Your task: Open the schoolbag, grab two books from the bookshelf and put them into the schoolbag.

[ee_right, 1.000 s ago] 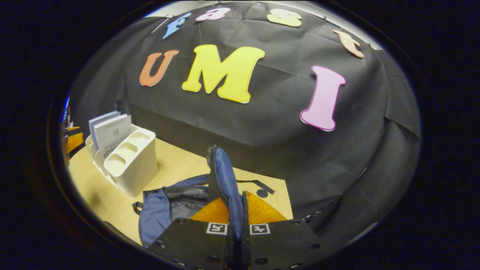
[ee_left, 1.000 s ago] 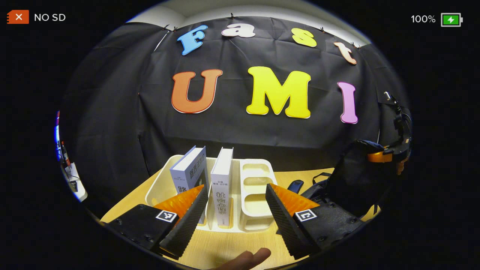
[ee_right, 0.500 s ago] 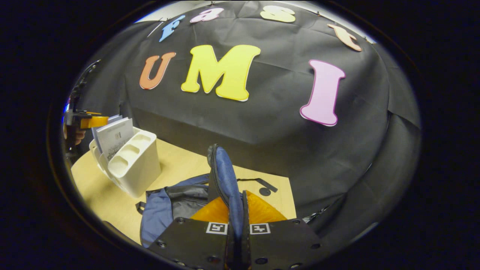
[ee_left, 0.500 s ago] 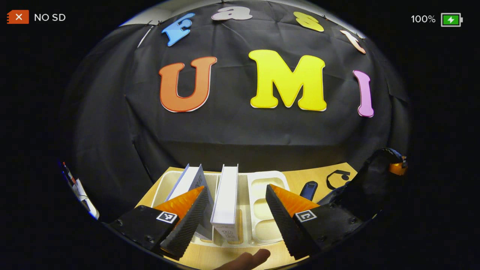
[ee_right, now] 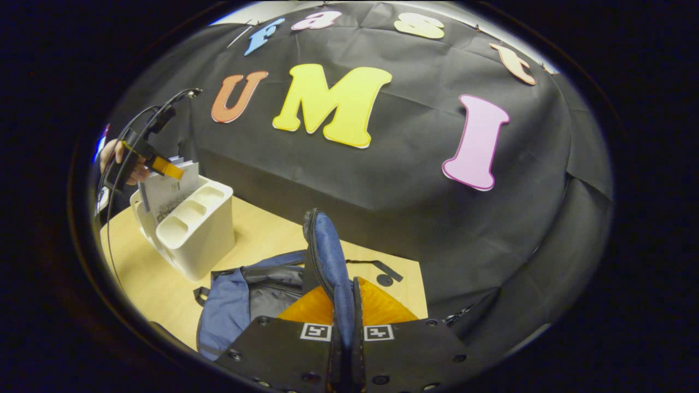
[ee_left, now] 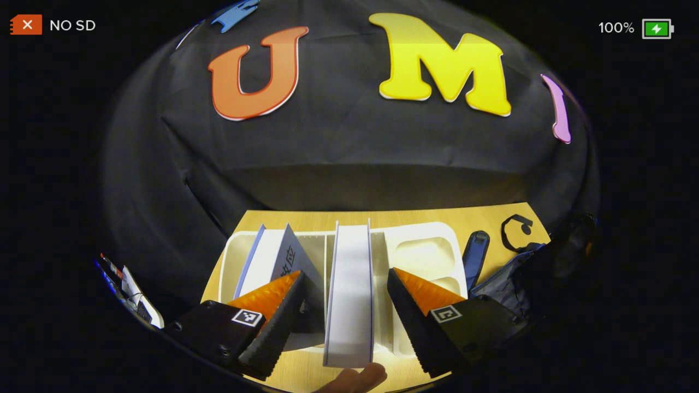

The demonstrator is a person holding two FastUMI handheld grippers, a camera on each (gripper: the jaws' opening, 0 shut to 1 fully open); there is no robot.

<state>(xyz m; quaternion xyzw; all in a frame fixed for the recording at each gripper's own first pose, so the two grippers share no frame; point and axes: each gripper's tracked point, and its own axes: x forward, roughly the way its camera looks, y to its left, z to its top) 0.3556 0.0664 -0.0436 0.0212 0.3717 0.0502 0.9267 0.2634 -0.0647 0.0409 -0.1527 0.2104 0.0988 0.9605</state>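
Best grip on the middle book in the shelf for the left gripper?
Grip the book's top edge from above, one finger on each cover. It stands upright in the shelf, only its top exposed. The open left gripper already straddles it; the leaning book crowds one side.

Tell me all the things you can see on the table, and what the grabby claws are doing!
books: two, white and bluish, standing in the bookshelf; one upright between the left gripper's fingers, one leaning beside it.
bookshelf: one, cream plastic, with hollow cups on its near side, at the left of the table.
schoolbag: one, blue with grey lining, lying open on the table.
bag flap: one, blue, lifted up.
table: one, light wood.
left gripper: one, black and orange, open around the upright book.
right gripper: one, black and orange, shut on the bag flap.
hand: one, holding the left gripper.
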